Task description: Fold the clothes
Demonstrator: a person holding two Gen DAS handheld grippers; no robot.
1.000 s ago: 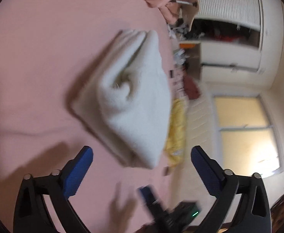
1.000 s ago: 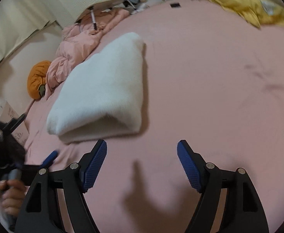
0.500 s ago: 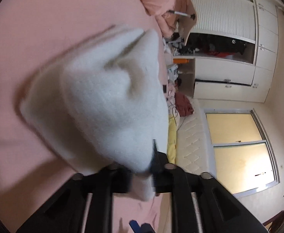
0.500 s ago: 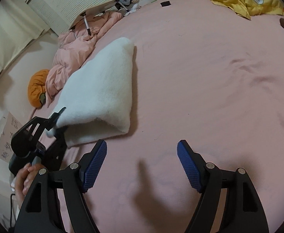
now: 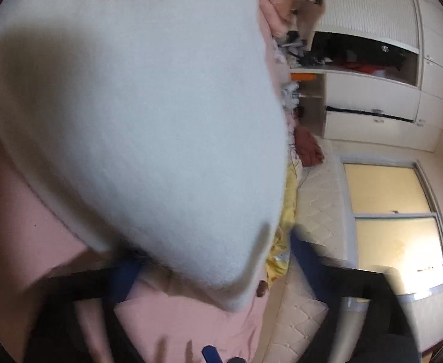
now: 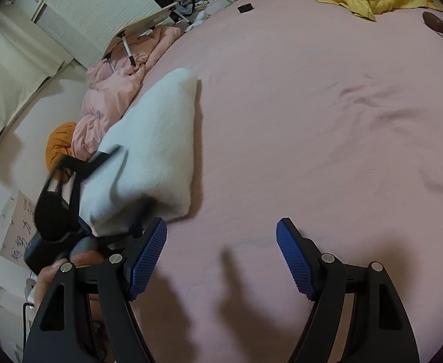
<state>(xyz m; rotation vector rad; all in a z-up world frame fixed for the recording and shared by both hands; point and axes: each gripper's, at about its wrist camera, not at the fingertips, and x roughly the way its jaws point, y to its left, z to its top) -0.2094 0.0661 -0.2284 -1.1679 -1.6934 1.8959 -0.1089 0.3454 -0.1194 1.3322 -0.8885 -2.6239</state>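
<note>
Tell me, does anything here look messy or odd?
Mainly the far bed edge: a crumpled pink quilt with a small folding table tipped on it. The folded white garment looks tidy.

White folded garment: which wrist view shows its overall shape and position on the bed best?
The right wrist view. There the white folded garment appears whole on the pink bed sheet, with the left gripper at its near end. The left wrist view shows only a blurred close-up of the fabric filling most of the frame.
</note>
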